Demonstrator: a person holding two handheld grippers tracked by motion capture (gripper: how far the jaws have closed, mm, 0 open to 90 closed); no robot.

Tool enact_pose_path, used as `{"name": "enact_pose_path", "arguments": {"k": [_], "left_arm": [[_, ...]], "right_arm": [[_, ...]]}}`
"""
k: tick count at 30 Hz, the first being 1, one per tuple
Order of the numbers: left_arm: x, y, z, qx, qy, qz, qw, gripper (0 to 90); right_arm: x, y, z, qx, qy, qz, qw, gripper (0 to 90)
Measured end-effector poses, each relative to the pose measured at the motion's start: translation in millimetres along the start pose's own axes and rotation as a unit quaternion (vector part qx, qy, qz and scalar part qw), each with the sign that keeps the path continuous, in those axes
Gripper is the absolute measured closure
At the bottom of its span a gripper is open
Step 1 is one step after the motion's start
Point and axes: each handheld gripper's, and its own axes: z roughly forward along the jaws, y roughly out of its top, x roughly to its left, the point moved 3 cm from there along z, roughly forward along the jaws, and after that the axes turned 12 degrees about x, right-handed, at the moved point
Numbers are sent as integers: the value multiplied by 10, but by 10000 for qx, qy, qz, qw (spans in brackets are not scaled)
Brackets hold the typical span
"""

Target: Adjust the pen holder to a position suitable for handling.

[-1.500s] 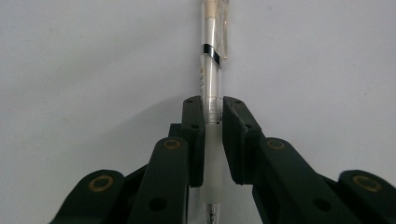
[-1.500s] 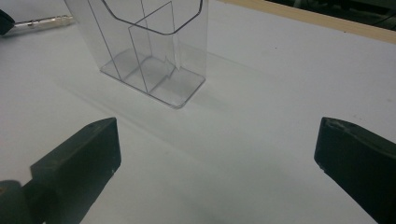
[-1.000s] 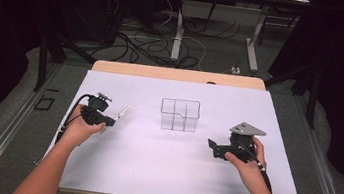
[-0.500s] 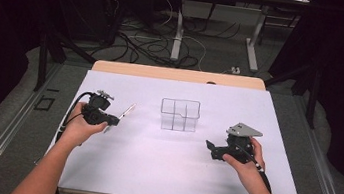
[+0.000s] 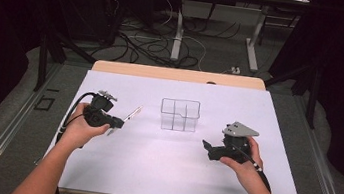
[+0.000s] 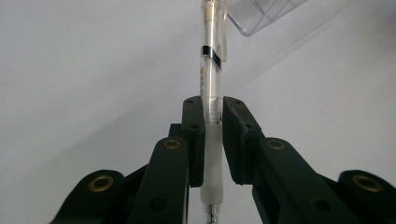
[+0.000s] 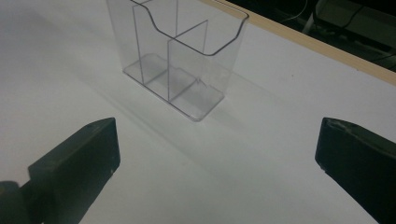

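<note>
My left tongs (image 5: 117,122) clamped on clear pen (image 5: 132,114), above desk's (image 5: 149,175) left half | right tongs (image 5: 207,148) gaping, empty, near right edge | clear organizer (image 5: 180,114) mid-desk, seemingly empty | pen picked up; dropping it in remains

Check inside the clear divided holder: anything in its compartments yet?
Nothing: the clear divided holder shows bare compartments through its walls. The pen is clamped in the left gripper, outside it. No part is covered.

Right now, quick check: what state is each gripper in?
Left gripper: shut on the clear pen.
Right gripper: open, nothing between its jaws, facing the clear organizer.
</note>
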Motion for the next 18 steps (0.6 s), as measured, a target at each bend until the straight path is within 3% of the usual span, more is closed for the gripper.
{"name": "enact_pose_path", "arguments": {"k": [6, 8, 15, 18], "left_arm": [[-54, 6, -9, 30, -68, 95, 9999, 795], [-77, 4, -11, 32, -122, 70, 9999, 795], [-146, 2, 4, 94, -202, 105, 9997, 795], [-171, 5, 13, 112, -227, 139, 9996, 795]], "right_arm": [[128, 109, -21, -56, 204, -218, 9995, 0], [173, 141, -34, 38, 231, -329, 9992, 0], [312, 240, -41, 39, 195, -661, 9976, 0], [369, 275, -38, 117, 154, -963, 9952, 0]]}}
